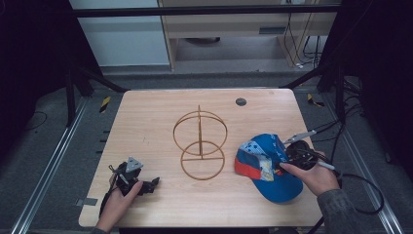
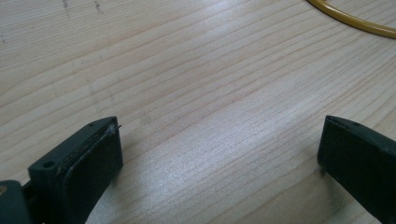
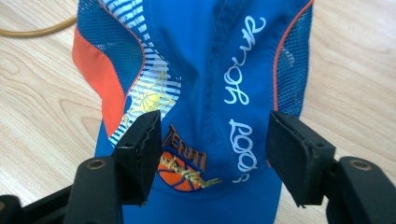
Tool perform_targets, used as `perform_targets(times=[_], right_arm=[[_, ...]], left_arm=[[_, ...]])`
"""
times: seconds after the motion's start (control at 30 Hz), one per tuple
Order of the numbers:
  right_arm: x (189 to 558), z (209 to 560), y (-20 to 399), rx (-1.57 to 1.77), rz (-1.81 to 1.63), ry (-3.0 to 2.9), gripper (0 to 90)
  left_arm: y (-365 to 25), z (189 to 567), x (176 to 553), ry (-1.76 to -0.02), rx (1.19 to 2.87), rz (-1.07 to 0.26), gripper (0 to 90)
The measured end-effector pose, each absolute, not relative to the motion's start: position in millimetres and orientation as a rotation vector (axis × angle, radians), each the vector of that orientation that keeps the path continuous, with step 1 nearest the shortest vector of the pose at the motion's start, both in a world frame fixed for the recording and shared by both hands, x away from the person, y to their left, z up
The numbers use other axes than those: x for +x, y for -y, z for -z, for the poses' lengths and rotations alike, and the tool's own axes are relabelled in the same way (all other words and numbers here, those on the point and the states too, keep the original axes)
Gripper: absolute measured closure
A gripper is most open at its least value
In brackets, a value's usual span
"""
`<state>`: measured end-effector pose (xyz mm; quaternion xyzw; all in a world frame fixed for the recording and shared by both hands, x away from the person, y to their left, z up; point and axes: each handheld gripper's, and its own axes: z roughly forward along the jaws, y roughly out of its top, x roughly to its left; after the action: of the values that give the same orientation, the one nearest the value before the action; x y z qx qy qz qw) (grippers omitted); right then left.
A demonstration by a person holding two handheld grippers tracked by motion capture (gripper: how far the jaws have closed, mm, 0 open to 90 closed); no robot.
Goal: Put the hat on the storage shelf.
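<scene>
While the left tool (image 1: 155,182) rests spread, the right tool (image 3: 212,154) straddles the cap (image 3: 205,84), unpinched.

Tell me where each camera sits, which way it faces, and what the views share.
High view: above the person's side, looking forward and down on the table; both hands show, with left gripper and right gripper.
Left gripper view: along its open jaws at bare wood.
Right gripper view: along its jaws, either side of the cap.
Shared: the cap and wire stand appear in high and right gripper views.
</scene>
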<state>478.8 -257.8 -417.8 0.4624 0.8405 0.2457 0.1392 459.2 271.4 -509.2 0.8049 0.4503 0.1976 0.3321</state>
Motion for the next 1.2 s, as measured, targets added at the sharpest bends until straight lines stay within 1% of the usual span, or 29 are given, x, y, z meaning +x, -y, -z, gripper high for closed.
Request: perform_targets(times=[0.03, 0.13, 0.27, 0.3, 0.33, 0.37, 0.4, 0.43, 0.47, 0.5, 0.53, 0.6, 0.8, 0.87, 0.9, 1.0, 1.07, 1.1, 1.13, 1.2], right_arm=[[479, 418, 258, 1.337, -0.710, -2.429, 37.3], [483, 421, 254, 1.356, -0.704, -2.457, 43.0], [487, 424, 251, 1.337, -0.700, -2.497, 58.1], [487, 425, 250, 1.341, -0.701, -2.505, 62.7], [488, 426, 250, 1.339, -0.696, -2.519, 70.1], [488, 426, 250, 1.339, -0.696, -2.519, 70.1], [489, 426, 250, 1.331, -0.695, -2.526, 74.3], [489, 426, 249, 1.333, -0.697, -2.530, 78.8], [489, 425, 250, 1.317, -0.707, -2.535, 85.1], [490, 424, 250, 1.312, -0.705, -2.539, 85.1], [490, 424, 250, 1.312, -0.705, -2.539, 87.3], [489, 421, 252, 1.314, -0.727, -2.550, 88.9], [488, 409, 257, 1.315, -0.748, -2.548, 89.1], [487, 401, 258, 1.313, -0.753, -2.546, 89.2], [487, 391, 260, 1.299, -0.751, -2.542, 89.2], [487, 383, 261, 1.280, -0.750, -2.544, 89.2], [487, 367, 263, 1.274, -0.762, -2.536, 89.2], [487, 367, 263, 1.274, -0.762, -2.536, 89.2], [487, 354, 265, 1.263, -0.778, -2.522, 89.2], [487, 350, 265, 1.264, -0.786, -2.519, 89.2]], left_arm=[[-271, 509, 459, -1.177, 2.103, -0.516, 0.0], [-271, 509, 459, -1.176, 2.104, -0.516, 0.0], [-271, 509, 459, -1.176, 2.103, -0.516, 0.0], [-271, 509, 459, -1.176, 2.103, -0.516, 0.0], [-271, 509, 459, -1.176, 2.103, -0.516, 0.0], [-271, 509, 459, -1.176, 2.103, -0.516, 0.0], [-271, 509, 459, -1.176, 2.103, -0.516, 0.0], [-271, 509, 459, -1.176, 2.104, -0.516, 0.0], [-271, 509, 459, -1.176, 2.103, -0.516, 0.0], [-271, 509, 459, -1.176, 2.103, -0.517, 0.0], [-271, 509, 459, -1.176, 2.103, -0.516, 0.0], [-271, 509, 459, -1.176, 2.103, -0.516, 0.0], [-271, 509, 459, -1.176, 2.103, -0.516, 0.0], [-271, 509, 459, -1.177, 2.103, -0.516, 0.0], [-271, 509, 459, -1.177, 2.103, -0.516, 0.0], [-271, 509, 459, -1.177, 2.104, -0.516, 0.0], [-271, 509, 459, -1.176, 2.104, -0.515, 0.0], [-271, 509, 459, -1.176, 2.103, -0.515, 0.0], [-271, 509, 459, -1.176, 2.104, -0.516, 0.0], [-271, 509, 459, -1.176, 2.104, -0.515, 0.0]])
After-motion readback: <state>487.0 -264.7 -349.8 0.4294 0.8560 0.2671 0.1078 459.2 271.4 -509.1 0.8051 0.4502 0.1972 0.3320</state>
